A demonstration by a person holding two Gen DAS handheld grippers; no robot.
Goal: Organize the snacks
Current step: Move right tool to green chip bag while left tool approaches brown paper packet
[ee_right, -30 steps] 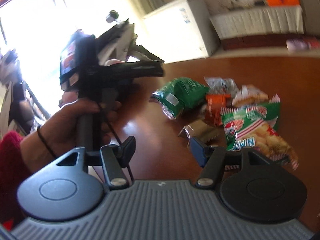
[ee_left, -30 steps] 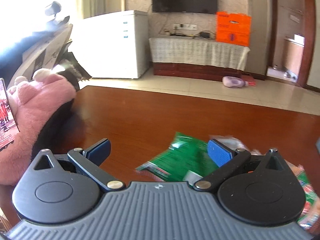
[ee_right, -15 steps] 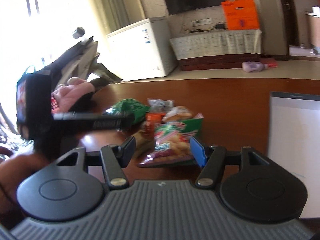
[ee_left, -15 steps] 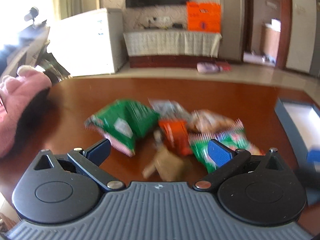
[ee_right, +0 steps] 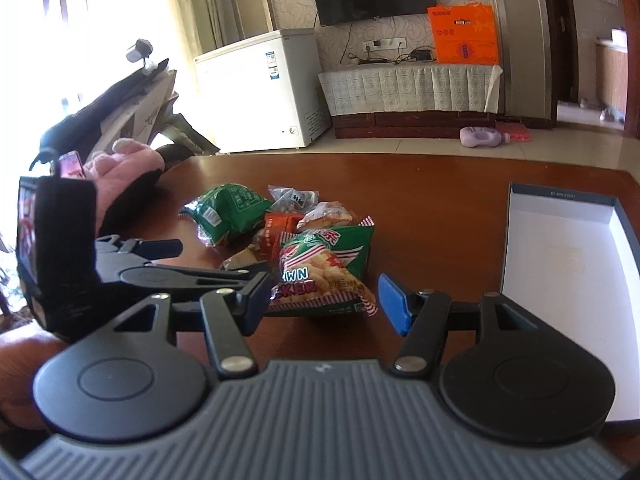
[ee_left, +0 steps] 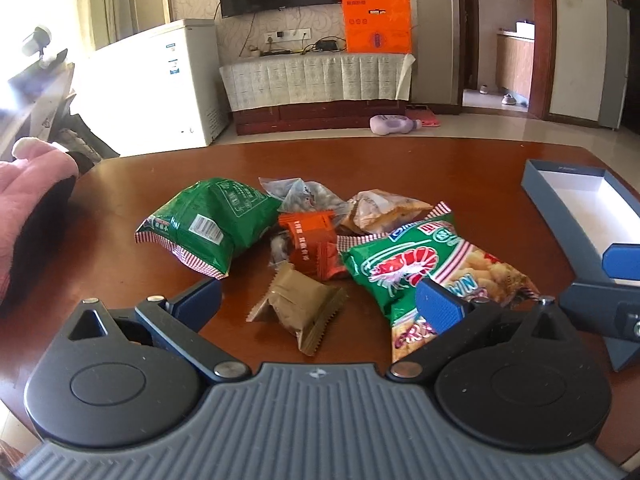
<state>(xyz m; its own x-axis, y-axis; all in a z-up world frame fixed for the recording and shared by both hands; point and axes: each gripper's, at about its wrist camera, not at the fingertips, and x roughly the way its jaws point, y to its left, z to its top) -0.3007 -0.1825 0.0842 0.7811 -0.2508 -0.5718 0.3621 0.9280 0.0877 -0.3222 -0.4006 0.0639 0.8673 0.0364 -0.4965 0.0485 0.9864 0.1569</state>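
Crinkly foil snack packets (ee_left: 304,236), glossy wooden table (ee_left: 460,176)

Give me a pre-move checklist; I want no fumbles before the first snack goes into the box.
1. Left hand-held gripper open and holding nothing: ok.
2. Right hand-held gripper open and holding nothing: ok.
3. Box open, nothing visible inside: ok.
4. Brown packet lying apart from the pile, nearest the left hand-held gripper: ok.
5. Prawn cracker bag in front of the right hand-held gripper, with nothing on top of it: ok.
6. Orange packet free to lift: not ok; it sits wedged among other snacks.
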